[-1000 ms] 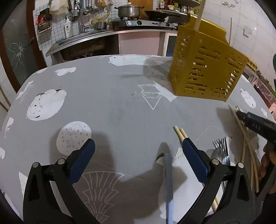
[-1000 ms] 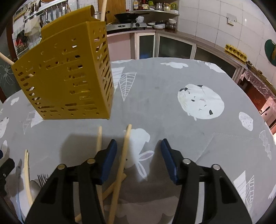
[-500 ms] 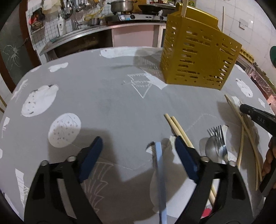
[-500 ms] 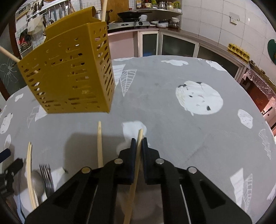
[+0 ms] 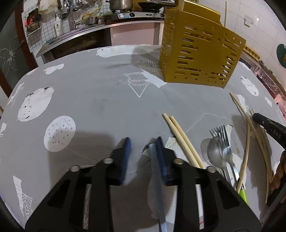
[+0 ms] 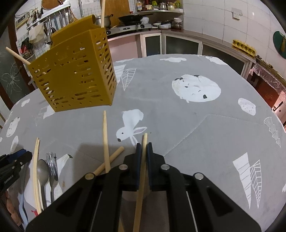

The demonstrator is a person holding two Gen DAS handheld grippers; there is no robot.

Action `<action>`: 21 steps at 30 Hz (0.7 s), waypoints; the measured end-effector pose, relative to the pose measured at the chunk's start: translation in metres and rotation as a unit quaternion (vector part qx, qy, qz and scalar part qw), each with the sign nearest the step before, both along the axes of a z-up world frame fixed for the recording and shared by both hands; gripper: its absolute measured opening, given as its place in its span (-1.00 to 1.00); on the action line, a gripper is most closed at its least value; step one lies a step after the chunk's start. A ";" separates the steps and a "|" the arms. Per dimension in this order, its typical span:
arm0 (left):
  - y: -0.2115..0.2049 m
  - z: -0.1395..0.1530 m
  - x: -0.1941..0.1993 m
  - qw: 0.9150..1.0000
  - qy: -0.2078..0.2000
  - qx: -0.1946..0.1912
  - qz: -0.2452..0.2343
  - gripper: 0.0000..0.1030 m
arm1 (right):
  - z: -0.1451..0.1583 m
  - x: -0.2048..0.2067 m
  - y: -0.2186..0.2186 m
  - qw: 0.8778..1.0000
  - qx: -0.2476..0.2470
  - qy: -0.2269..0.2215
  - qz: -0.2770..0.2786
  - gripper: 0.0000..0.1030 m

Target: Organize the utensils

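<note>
My right fingers [image 6: 142, 145] clamp a chopstick [image 6: 141, 178]; my left fingers [image 5: 143, 143] are closing around a knife [image 5: 157, 178], near the yellow caddy [image 5: 198, 53].

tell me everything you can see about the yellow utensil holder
The utensil holder is a tall, mustard-yellow box that looks like plastic, its walls pierced with rows of short slots. A raised back panel with a curled top edge stands above the rim. It stands upright on the grey patterned tablecloth, at the far side from both grippers, touching neither. Pale chopsticks already stick out of its top, one leaning far out to the side. The utensils loose on the cloth lie clear of its base.
</note>
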State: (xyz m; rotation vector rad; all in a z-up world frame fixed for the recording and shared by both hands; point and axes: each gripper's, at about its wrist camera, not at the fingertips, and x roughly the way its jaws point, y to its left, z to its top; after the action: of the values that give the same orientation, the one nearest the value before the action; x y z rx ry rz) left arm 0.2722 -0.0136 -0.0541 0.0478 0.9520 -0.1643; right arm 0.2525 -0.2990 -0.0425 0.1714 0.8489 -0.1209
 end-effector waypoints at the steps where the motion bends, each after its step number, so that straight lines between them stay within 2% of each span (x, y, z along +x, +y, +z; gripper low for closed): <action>1: 0.001 0.000 0.001 1.000 0.000 -0.002 0.001 -0.66 | 0.000 0.000 -0.001 1.000 0.003 -0.002 0.000 -0.87; 5: 0.002 0.001 0.003 1.000 0.000 -0.009 0.004 -0.86 | 0.001 0.000 -0.003 1.000 0.005 -0.007 0.000 -0.87; 13: 0.004 0.006 0.003 1.000 -0.010 -0.026 0.005 -0.86 | 0.008 -0.004 0.002 1.000 -0.003 -0.022 0.003 -0.87; 21: 0.004 0.030 -0.009 0.998 -0.064 -0.024 0.004 -0.87 | 0.019 -0.010 0.001 0.999 0.003 -0.045 0.002 -0.88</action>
State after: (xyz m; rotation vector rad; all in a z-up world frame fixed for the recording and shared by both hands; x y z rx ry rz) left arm 0.2634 -0.0100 -0.0242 0.0104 0.8206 -0.1746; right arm 0.2425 -0.2985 -0.0237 0.1784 0.7596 -0.1059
